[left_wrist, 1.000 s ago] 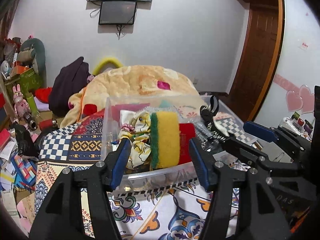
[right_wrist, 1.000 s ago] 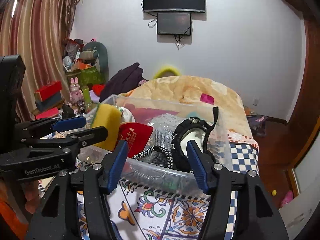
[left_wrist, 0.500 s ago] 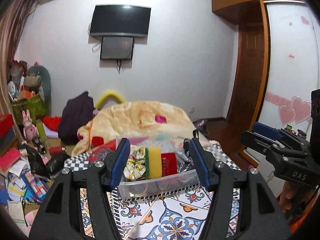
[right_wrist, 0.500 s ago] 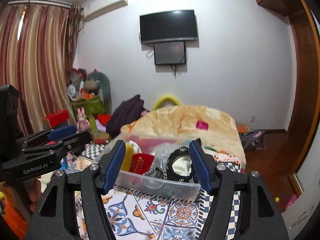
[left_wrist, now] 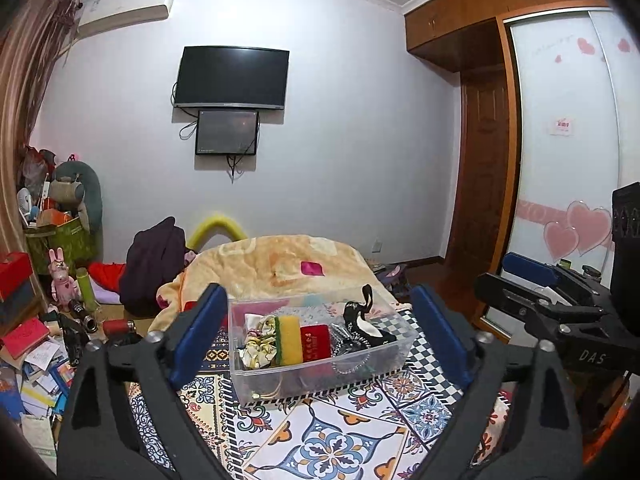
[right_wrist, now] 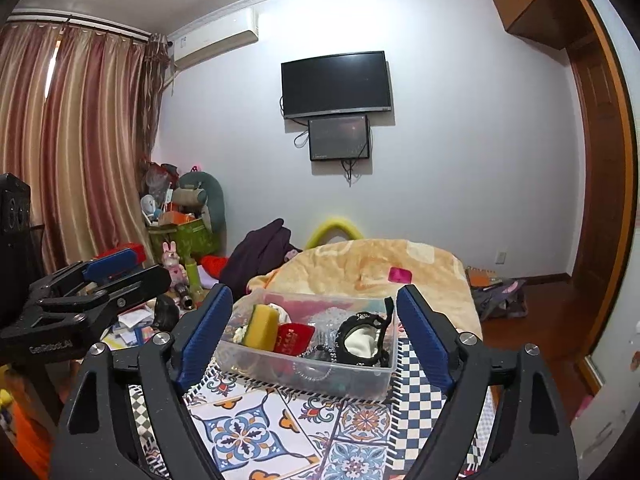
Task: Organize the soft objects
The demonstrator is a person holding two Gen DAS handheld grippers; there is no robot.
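Note:
A clear plastic box (left_wrist: 256,380) stands on the patterned cloth (left_wrist: 320,440) and also shows in the right wrist view (right_wrist: 360,380). It holds a yellow-green sponge (left_wrist: 289,340), a floral scrunchie (left_wrist: 258,344), a red pouch (left_wrist: 316,342) and a black-and-white item (left_wrist: 362,322). My left gripper (left_wrist: 320,340) is open and empty, held back from the box. My right gripper (right_wrist: 314,334) is open and empty too, also back from the box; the sponge (right_wrist: 262,326) and black-and-white item (right_wrist: 362,338) show there.
A bed with a peach blanket (left_wrist: 280,264) lies behind the box. Clutter of books and toys (left_wrist: 36,344) covers the floor at left. A dark garment (left_wrist: 154,264) is heaped by the bed. A wooden door (left_wrist: 480,208) and wardrobe are at right.
Both grippers have pulled back and up from the box, which now looks smaller and farther. Both stay open and empty.

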